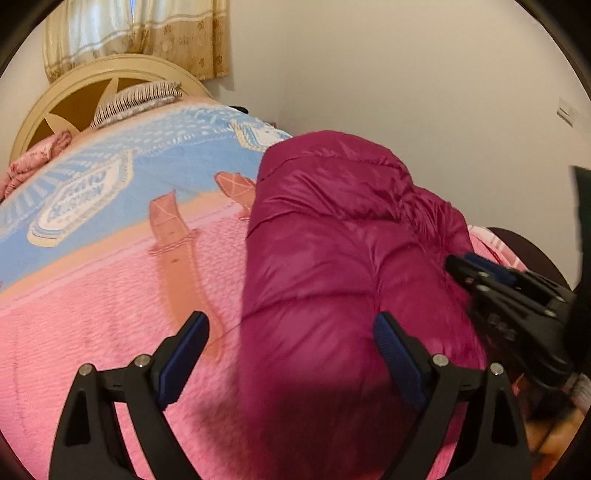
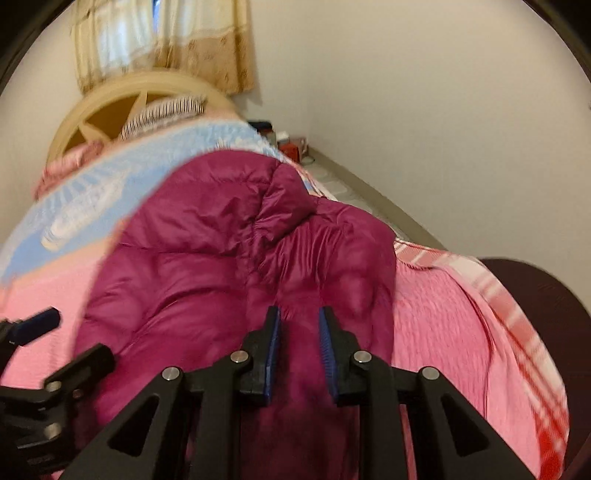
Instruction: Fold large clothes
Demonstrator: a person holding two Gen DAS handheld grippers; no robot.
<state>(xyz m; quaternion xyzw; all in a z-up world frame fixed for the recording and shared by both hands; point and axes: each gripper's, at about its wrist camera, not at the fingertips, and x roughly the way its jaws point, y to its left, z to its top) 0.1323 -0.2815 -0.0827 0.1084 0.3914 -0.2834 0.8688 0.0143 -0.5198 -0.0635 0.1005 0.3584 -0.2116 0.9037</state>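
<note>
1. Magenta quilted puffer jacket point(image 1: 332, 240) — bunched into a rounded, shiny mound on the bed, lying toward the side nearest the plain wall.
2. Pink textured bedspread point(image 1: 92, 332) with a light-blue printed panel point(image 1: 155, 162) — spread beneath the jacket; a red-and-white checked border point(image 2: 498, 295) runs along its edge in the right wrist view.
3. Left gripper point(image 1: 291, 332) — black frame, blue pads, jaws spread wide. One finger stands over the bedspread, the other over the jacket; neither pad presses on the fabric.
4. Right gripper point(image 2: 298, 317) — jaws drawn narrow with jacket fabric showing in the gap. Whether the pads pinch it cannot be told.
5. Cream arched wooden headboard point(image 1: 110, 74) with a striped pillow point(image 1: 136, 99) at the far end; beige patterned curtain point(image 1: 166, 33) above.
</note>
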